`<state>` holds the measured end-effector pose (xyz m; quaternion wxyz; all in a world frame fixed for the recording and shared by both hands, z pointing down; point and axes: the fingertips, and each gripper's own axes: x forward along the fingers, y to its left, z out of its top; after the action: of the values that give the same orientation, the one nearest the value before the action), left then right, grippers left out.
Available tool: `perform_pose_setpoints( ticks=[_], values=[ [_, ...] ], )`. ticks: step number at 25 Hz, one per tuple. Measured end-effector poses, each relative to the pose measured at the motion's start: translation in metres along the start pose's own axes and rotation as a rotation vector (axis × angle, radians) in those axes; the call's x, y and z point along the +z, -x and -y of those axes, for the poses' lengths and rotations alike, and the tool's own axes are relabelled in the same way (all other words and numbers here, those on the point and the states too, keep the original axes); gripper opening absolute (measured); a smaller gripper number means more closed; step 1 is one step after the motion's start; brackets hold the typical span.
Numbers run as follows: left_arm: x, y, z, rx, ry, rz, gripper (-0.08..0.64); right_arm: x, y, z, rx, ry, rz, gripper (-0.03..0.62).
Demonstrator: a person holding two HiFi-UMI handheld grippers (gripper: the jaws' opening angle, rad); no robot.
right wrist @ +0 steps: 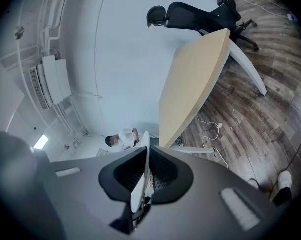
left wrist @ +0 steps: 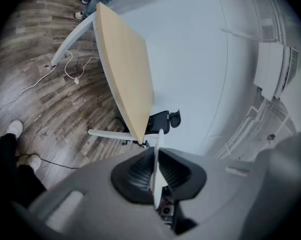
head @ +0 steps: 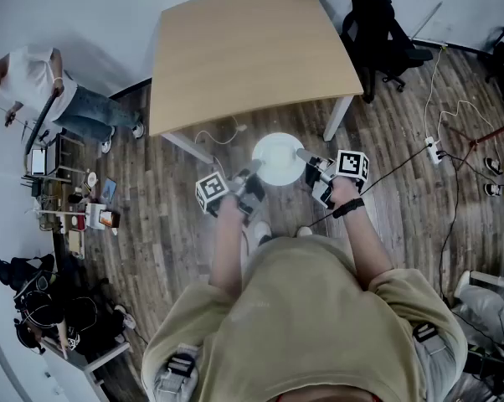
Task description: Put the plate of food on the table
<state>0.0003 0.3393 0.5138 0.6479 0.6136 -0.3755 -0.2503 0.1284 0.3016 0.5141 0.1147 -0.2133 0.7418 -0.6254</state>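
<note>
The round white plate [head: 279, 159] sits just before the light wooden rectangular table [head: 244, 48], between the left gripper [head: 253, 175] and the right gripper [head: 305, 156]. A black office chair [head: 378, 23] stands right of the table.

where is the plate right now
In the head view the plate is mid-frame, pinched at its rim by the left tongs and right tongs, off the table and just short of its near edge.

White plate [head: 279, 159] aloft beside wooden table [head: 244, 53]

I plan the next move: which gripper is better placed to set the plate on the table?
Neither alone: left gripper and right gripper each clamp opposite sides of the plate; move both.
</note>
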Motion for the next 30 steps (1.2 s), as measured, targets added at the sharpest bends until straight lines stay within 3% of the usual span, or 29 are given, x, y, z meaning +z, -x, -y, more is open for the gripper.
perform_pose_setpoints(
  ticks=[10, 19, 30],
  values=[
    [-0.018, -0.008, 0.008, -0.001, -0.029, 0.026, 0.021, 0.008, 0.017, -0.001, 0.044, 0.005, -0.014, 0.021],
    [-0.012, -0.018, -0.012, 0.038, 0.011, 0.054, 0.021, 0.014, 0.008, 0.018, 0.033, -0.005, -0.044, 0.025],
    [0.059, -0.069, -0.012, 0.014, -0.003, 0.023, 0.021, 0.072, -0.050, 0.026, 0.005, 0.033, -0.008, 0.025]
  ],
)
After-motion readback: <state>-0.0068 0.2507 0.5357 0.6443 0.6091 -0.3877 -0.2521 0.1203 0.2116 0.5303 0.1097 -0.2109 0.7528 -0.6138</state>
